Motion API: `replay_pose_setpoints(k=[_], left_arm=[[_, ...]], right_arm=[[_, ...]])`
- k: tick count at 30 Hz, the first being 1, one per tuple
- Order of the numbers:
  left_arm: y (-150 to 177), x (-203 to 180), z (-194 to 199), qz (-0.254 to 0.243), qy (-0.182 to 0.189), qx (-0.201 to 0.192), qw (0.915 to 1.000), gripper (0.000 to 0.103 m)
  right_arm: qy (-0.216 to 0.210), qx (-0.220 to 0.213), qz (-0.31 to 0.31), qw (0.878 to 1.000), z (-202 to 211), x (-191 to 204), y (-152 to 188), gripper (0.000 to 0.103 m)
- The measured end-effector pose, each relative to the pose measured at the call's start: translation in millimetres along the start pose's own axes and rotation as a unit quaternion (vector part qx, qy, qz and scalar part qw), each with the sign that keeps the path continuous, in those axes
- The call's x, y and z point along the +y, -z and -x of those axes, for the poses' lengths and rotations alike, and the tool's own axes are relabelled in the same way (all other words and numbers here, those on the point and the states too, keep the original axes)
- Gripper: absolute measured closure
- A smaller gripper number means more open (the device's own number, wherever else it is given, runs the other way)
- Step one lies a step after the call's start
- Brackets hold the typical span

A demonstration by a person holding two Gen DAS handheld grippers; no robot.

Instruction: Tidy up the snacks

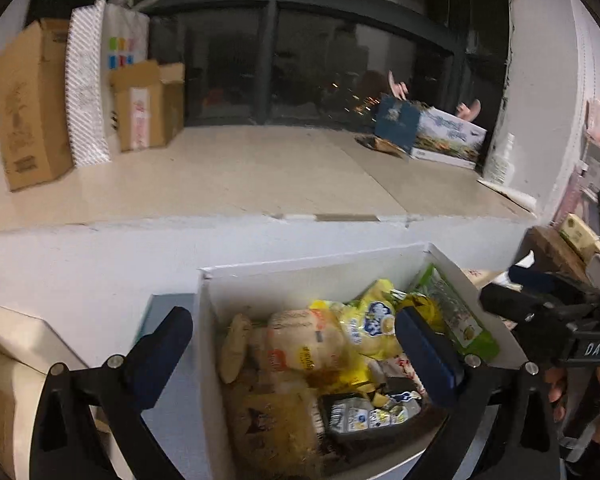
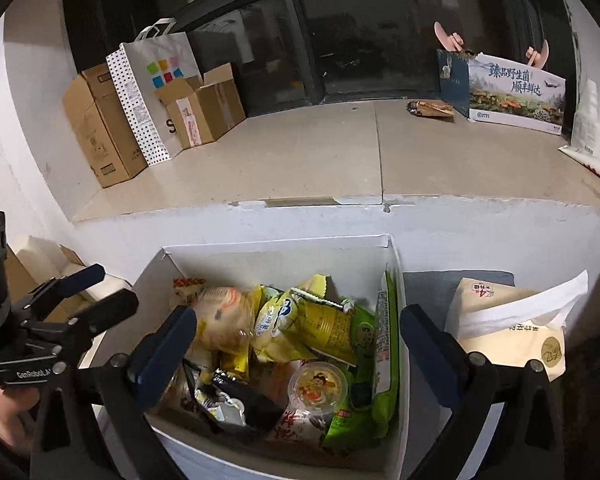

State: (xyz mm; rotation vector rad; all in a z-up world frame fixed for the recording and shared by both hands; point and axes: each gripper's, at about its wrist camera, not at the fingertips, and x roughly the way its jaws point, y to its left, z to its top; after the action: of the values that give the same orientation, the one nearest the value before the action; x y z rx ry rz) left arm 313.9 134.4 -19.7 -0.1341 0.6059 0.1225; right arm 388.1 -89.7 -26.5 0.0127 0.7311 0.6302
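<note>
A white box (image 1: 312,260) (image 2: 276,242) holds several snacks piled loosely. Among them are a beige bread packet (image 1: 300,340) (image 2: 224,316), yellow packets (image 1: 372,328) (image 2: 324,320), a green packet (image 1: 456,312) (image 2: 384,340), a dark packet (image 1: 364,416) and a clear jelly cup (image 2: 320,386). My left gripper (image 1: 296,336) (image 2: 112,286) hovers open over the box's left side, one finger outside the left wall. My right gripper (image 2: 298,338) (image 1: 500,286) hangs open above the box, its right finger beyond the right wall. Neither holds anything.
Behind the box runs a white ledge (image 2: 460,216) with a beige sill. Cardboard boxes (image 2: 96,128) and a spotted paper bag (image 2: 152,92) stand at its left, a printed carton (image 2: 516,96) at its right. A beige paper packet (image 2: 508,320) lies right of the box.
</note>
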Motion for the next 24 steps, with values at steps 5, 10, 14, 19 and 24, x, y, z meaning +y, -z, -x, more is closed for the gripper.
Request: replay_pose_setpoints(k=[5, 10, 14, 19, 24], left_arm=[[7, -5, 58, -0.006, -0.043, -0.081, 0.9957, 0.000], [29, -14, 120, 0.004, -0.045, -0.126, 0.9910, 0.000], [55, -34, 154, -0.019, -0.034, -0.084, 0.9957, 0.000], [97, -58, 205, -0.031, -0.025, -0.054, 0.9978, 0.000], [133, -63, 246, -0.003, 0.001, -0.031, 0.9995, 0.000]], right_arm=[[0.058, -0.070, 0.063, 0.994, 48, 24, 2, 0.000], [0.077, -0.130, 0.100, 0.983, 111, 50, 23, 0.000], [0.040, -0.106, 0.088, 0.990, 144, 62, 48, 0.000], [0.029, -0.103, 0.104, 0.989, 191, 85, 94, 0.000], [0.020, -0.095, 0.058, 0.994, 235, 82, 139, 0.000]])
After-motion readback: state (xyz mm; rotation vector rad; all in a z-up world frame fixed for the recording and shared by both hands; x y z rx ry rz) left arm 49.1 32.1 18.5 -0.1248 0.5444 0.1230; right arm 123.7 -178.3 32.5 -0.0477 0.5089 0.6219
